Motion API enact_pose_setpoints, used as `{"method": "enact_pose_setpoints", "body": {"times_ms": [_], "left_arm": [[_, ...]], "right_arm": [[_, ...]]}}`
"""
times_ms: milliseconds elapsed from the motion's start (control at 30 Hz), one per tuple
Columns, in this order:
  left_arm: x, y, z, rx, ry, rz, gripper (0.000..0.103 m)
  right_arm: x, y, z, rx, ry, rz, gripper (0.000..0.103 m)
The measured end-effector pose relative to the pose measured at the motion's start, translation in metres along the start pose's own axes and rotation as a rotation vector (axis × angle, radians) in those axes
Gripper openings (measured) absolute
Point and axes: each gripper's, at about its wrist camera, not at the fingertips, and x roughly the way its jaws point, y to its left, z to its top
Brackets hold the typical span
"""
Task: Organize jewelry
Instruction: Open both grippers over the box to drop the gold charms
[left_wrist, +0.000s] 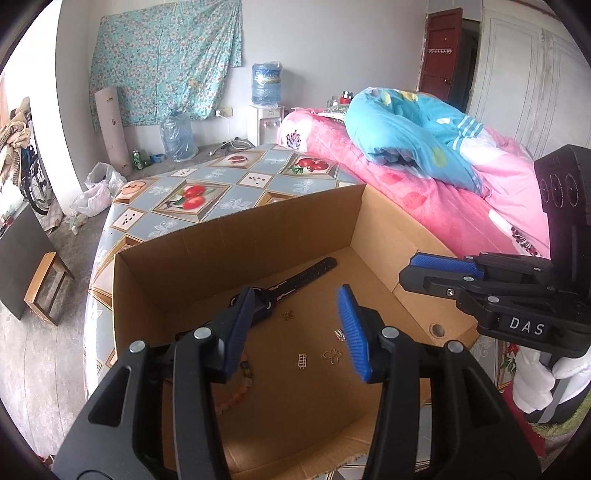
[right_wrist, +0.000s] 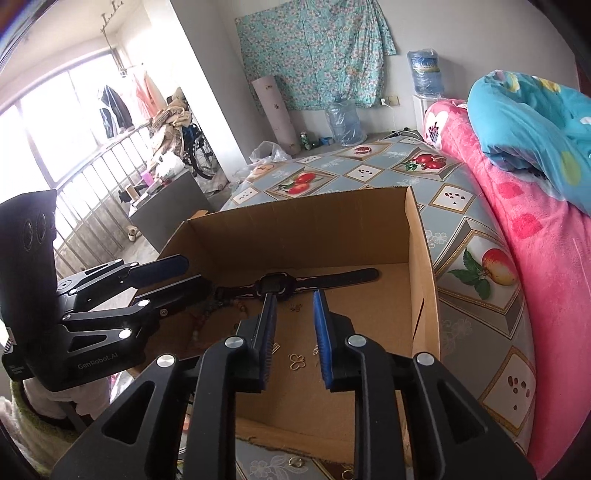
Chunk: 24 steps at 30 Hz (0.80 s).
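Nearest, the left claw (left_wrist: 295, 332) hangs over the near rim of the cardboard box (left_wrist: 236, 236), its blue pads spread wide with nothing between them. The right claw (right_wrist: 293, 325) reaches in from the box's near edge, pads partly apart and empty; in the left view it shows at the box's right wall.

On the box floor between the claws lie four small gold charms: a butterfly outline (left_wrist: 332, 355), a little ladder-shaped piece (left_wrist: 302, 360), a small silver-toned piece (left_wrist: 340, 334) just beside the left claw's right pad, and a tiny gold one (left_wrist: 287, 315) farther in. One bead bracelet (left_wrist: 242, 380) curves along the left side, partly hidden by the claw. Farther back one black watch (right_wrist: 291, 284) lies flat near the rear wall, with bare cardboard to its right.

The box sits on a bench (right_wrist: 369, 173) with a fruit-pattern cover, a pink-covered bed (right_wrist: 535, 258) alongside.
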Motion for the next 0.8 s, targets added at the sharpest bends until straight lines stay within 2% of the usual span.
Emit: {"method": "enact_pose_setpoints", "body": {"times_ms": [300, 400, 600, 800], "left_arm": [[-0.048, -0.005, -0.035, -0.006, -0.09, -0.038, 0.047], [-0.06, -0.004, -0.049, -0.027, -0.102, -0.073, 0.048], [-0.073, -0.007, -0.077, -0.019, -0.092, -0.096, 0.05], [-0.07, -0.014, -0.093, -0.021, -0.053, -0.119, 0.051]], "right_arm": [[-0.046, 0.017, -0.026, -0.039, -0.091, 0.055, 0.037], [-0.057, 0.022, -0.035, -0.052, -0.108, 0.071, 0.041], [-0.07, 0.03, -0.057, -0.097, -0.091, 0.062, 0.048], [-0.072, 0.025, -0.08, -0.068, -0.031, 0.053, 0.049]]}}
